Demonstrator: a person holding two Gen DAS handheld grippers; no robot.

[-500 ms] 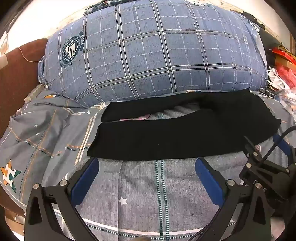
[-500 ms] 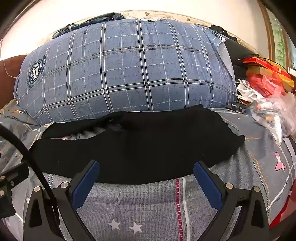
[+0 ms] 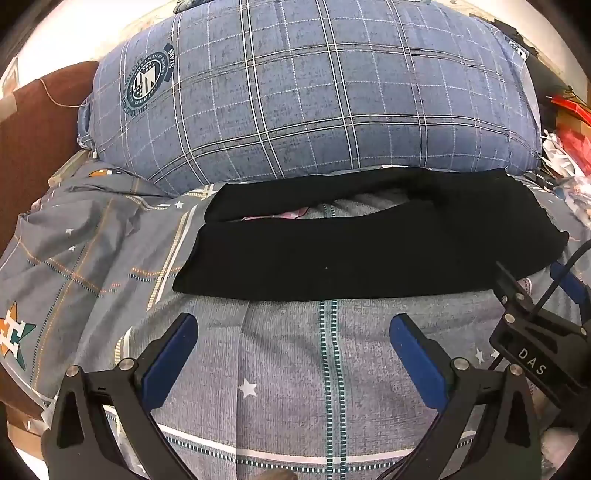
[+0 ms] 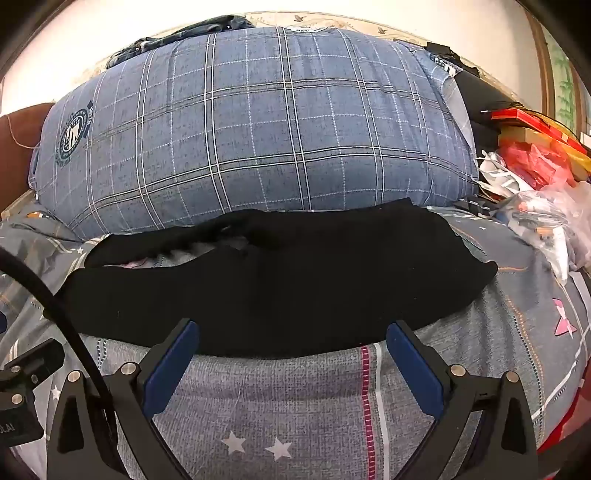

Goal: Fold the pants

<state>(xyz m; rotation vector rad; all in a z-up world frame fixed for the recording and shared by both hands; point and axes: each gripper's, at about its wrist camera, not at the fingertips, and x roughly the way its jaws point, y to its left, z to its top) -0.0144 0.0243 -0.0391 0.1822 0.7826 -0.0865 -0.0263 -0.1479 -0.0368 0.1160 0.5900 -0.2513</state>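
My left gripper (image 3: pixel 293 334) and right gripper (image 4: pixel 291 341) both gape wide, holding nothing | black soft-fabric pants (image 3: pixel 369 258) lie spread just ahead, legs slightly parted | advice: pinch near hem edges together, lift evenly | grey star-print bedsheet (image 3: pixel 288 369), wrinkled | blue plaid pillow (image 4: pixel 258 129) behind.

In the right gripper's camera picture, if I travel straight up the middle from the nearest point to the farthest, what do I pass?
Right gripper, open → grey bedsheet → black pants → blue plaid pillow → dark clothes on top of it → wall.
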